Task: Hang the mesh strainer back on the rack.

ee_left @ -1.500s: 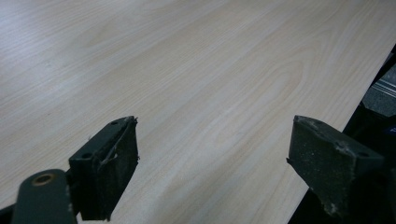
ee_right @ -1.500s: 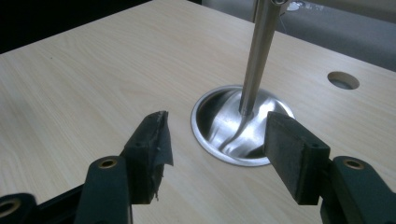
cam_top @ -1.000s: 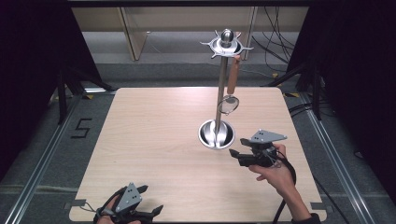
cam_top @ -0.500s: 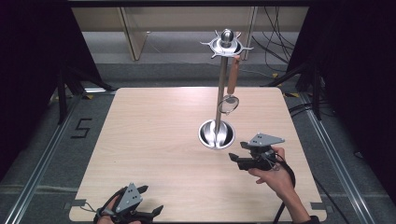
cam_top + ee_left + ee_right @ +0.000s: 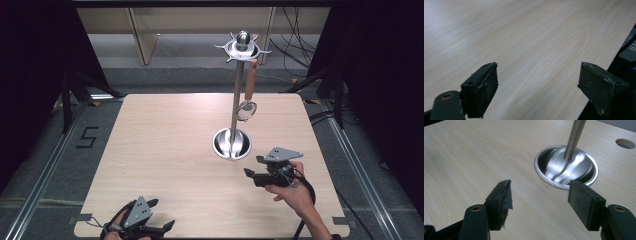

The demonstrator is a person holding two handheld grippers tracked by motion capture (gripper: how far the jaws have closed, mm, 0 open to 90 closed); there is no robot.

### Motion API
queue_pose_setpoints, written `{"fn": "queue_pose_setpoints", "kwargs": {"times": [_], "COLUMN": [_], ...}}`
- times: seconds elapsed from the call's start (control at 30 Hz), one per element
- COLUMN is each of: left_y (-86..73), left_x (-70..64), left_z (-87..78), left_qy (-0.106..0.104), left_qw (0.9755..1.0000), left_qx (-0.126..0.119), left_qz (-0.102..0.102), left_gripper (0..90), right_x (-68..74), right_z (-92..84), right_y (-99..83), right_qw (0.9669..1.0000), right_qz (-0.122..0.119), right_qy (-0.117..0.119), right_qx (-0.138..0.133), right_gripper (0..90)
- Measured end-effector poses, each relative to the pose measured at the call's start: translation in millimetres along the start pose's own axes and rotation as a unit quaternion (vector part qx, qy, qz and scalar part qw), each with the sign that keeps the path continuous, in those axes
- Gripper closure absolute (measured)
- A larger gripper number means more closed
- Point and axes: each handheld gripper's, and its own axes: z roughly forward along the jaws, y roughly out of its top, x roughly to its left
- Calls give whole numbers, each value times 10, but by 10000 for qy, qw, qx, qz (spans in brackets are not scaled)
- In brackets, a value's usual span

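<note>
A pale wooden surface [image 5: 165, 150] stands on a grey floor between dark curtains. On its right half stands a tall steel utensil stand [image 5: 236, 100] with a round dish base [image 5: 566, 166], and a small strainer with a brown handle [image 5: 248, 95] hangs from its top ring. The right tool [image 5: 254, 167], held by a hand [image 5: 295, 192], is near the base, jaws wide with nothing between them. The left tool [image 5: 159, 215] rests at the near edge, jaws also wide apart and empty.

Both grippers [image 5: 256, 174] black — 2 scuffed jaws each (brass rivets), grey 3-cornered plates, black cables.
</note>
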Motion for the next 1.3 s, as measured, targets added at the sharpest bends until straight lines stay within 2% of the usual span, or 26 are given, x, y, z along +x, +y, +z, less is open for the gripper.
{"fn": "queue_pose_setpoints", "kwargs": {"times": [0.13,0.17,0.3,0.33,0.37,0.43,0.47,0.5,0.53,0.6,0.67,0.8,0.83,0.87,0.9,0.93,0.97,1.0,1.03,1.07,1.1,1.13,1.2,1.23,1.27,1.3], "left_y": [-7,-5,-8,-7,-4,-7,-8,-7,-5,-4,-5,-7,-6,-4,-3,-6,-7,-6,-6,-5,-2,-1,-2,0,-3,1], "left_x": [-13,-8,-11,-9,-9,-13,-11,-10,-10,-4,-9,-12,-12,-6,-6,-24,-14,-20,-23,-10,-10,-2,2,8,-13,13], "left_z": [8,4,8,10,8,8,8,9,8,3,8,9,8,3,2,12,8,12,11,1,14,6,9,9,14,-1], "left_qy": [-5,-3,-4,22,6,13,18,22,17,34,19,18,20,27,13,-24,17,-4,-25,32,-21,-8,18,22,-26,16], "left_qw": [9999,10000,9999,10000,9999,9999,10000,10000,10000,10000,10000,10000,10000,10000,10000,9998,9999,9999,9998,10000,9999,10000,10000,9999,9999,9999], "left_qx": [-43,0,-6,-38,-35,-49,-36,-40,-37,15,-26,-28,-34,9,6,-78,-34,-85,-71,3,-106,-40,-64,-66,-95,31], "left_qz": [-97,-84,-100,-86,-96,-94,-88,-84,-79,-22,-72,-77,-80,-57,-57,-174,-94,-133,-169,-63,-30,25,56,98,-46,123], "left_gripper": [153,153,153,153,154,153,153,153,152,153,152,152,153,153,153,153,153,153,153,153,153,153,153,152,153,153], "right_x": [24,7,27,42,28,32,19,48,24,52,36,67,41,53,57,42,51,76,54,57,81,58,77,58,70,63], "right_z": [-4,3,-10,-14,-12,-21,-17,-14,-15,-10,-12,-18,-11,-19,-11,-6,-5,-20,-11,-13,-23,-18,-22,-28,-32,-32], "right_y": [-27,-30,-52,-60,-66,-82,-93,-110,-118,-147,-163,-201,-209,-218,-227,-236,-247,-257,-268,-278,-288,-295,-316,-321,-331,-344], "right_qw": [9999,10000,10000,10000,9999,9999,9999,9999,9999,10000,10000,9999,10000,10000,9999,9999,9999,9998,10000,10000,9998,10000,10000,10000,9999,9999], "right_qz": [120,-13,-46,49,-69,-44,-125,25,-100,38,-42,129,-47,66,68,-15,18,133,-13,24,153,-11,93,32,138,131], "right_qy": [2,3,45,74,18,-2,7,-3,-6,7,23,43,-5,60,78,114,118,92,33,75,90,41,31,35,54,12], "right_qx": [25,-10,-67,-36,-113,-97,-100,-106,-94,-88,-60,15,-80,24,-10,-33,1,74,-27,12,85,0,-12,13,42,0], "right_gripper": [359,356,349,347,347,344,344,343,342,341,338,337,337,336,336,335,335,335,334,332,329,326,307,299,291,280]}}
